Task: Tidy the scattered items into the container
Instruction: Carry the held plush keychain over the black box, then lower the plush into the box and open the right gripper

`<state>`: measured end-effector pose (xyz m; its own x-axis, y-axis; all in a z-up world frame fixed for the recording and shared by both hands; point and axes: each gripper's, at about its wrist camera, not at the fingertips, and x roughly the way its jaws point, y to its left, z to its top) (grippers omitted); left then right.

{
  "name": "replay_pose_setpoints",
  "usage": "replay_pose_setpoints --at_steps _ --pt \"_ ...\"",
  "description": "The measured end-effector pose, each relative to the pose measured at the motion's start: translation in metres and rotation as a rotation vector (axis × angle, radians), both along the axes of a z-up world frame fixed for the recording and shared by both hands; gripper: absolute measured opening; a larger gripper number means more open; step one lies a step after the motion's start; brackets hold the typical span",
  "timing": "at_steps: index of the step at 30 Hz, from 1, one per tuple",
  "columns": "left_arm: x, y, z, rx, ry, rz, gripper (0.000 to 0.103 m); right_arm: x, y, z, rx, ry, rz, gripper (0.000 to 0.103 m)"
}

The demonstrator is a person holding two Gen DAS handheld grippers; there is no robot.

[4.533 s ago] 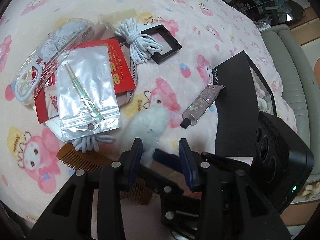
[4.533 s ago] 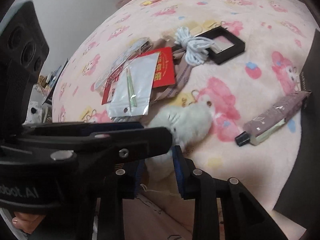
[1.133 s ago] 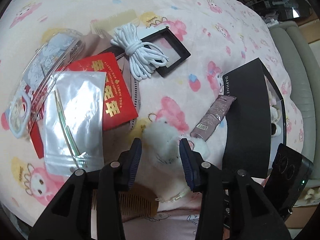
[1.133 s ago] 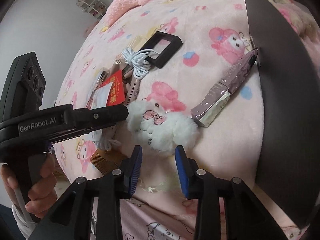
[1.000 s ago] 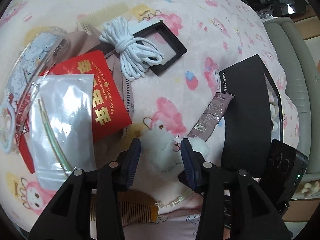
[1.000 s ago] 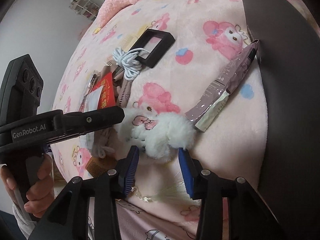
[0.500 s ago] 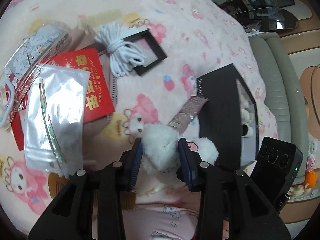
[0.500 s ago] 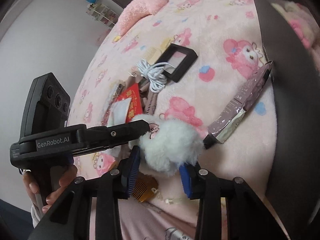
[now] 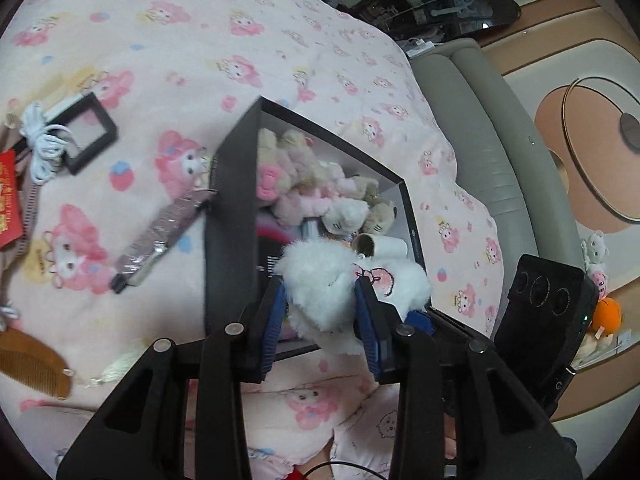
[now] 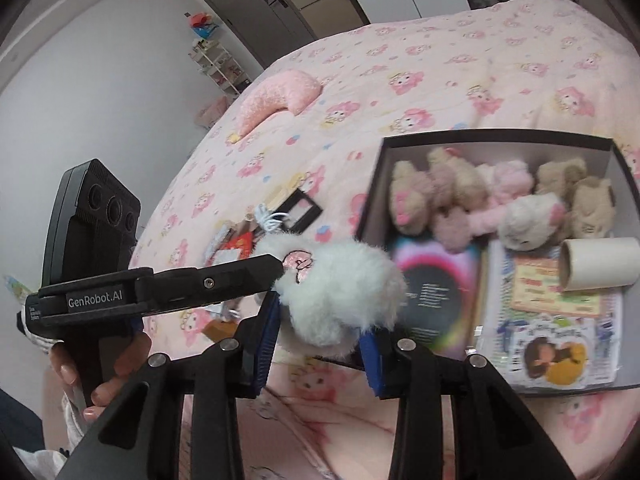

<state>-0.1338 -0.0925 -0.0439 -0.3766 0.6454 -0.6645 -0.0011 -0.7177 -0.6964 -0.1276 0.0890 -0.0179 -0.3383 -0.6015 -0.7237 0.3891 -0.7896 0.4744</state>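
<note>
Both tongs clamped on white plush toy: left gripper pinching it between blue pads, right gripper closed on same toy from other side. Held raised over near edge of black box, above stuffed animals and cardboard tube inside. Tube of cream and comb lying outside box on pink blanket.

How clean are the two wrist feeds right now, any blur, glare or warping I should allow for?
Left wrist: strong fisheye bending, the black box walls bow; soft motion smear on the tube and comb; white plush sharp between the fingers. Right wrist: even indoor light, no glare; box contents slightly soft, left gripper and plush crisp; dark vignette at the corners.
</note>
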Motion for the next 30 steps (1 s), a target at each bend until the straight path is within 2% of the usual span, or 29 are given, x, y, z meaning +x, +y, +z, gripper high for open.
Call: replay_pose_setpoints --at_steps 4,7,10,13,16,18,21,25,28,30 --pt "-0.027 0.050 -0.028 -0.021 -0.058 -0.032 0.034 -0.023 0.042 -0.020 0.091 -0.021 -0.013 0.033" --pt "-0.046 0.075 -0.046 -0.050 -0.108 -0.034 0.031 -0.040 0.070 -0.044 0.073 -0.074 -0.061 0.033" --pt "-0.058 0.093 -0.058 -0.114 -0.139 -0.043 0.031 -0.051 0.089 -0.064 0.047 -0.136 -0.134 0.033" --pt "-0.063 0.104 -0.062 -0.187 -0.147 -0.052 0.031 -0.060 0.095 -0.078 0.089 -0.182 -0.179 0.033" --pt "-0.053 0.098 -0.055 -0.155 -0.113 -0.052 0.031 -0.057 0.106 -0.074 0.079 -0.186 -0.224 0.033" --pt "-0.045 0.098 -0.052 -0.158 -0.104 -0.073 0.031 -0.048 0.114 -0.062 0.113 -0.128 -0.255 0.033" --pt "-0.040 0.103 -0.056 -0.191 -0.117 -0.108 0.031 -0.038 0.118 -0.046 0.218 -0.028 -0.297 0.029" --pt "-0.043 0.114 -0.066 -0.129 -0.153 -0.153 0.031 -0.040 0.107 -0.057 0.212 -0.083 -0.227 0.022" --pt "-0.046 0.121 -0.068 -0.181 -0.161 -0.150 0.029 -0.044 0.098 -0.074 0.278 -0.121 -0.197 0.021" --pt "-0.049 0.118 -0.076 -0.162 -0.198 -0.137 0.029 -0.048 0.098 -0.082 0.311 -0.130 -0.208 0.021"
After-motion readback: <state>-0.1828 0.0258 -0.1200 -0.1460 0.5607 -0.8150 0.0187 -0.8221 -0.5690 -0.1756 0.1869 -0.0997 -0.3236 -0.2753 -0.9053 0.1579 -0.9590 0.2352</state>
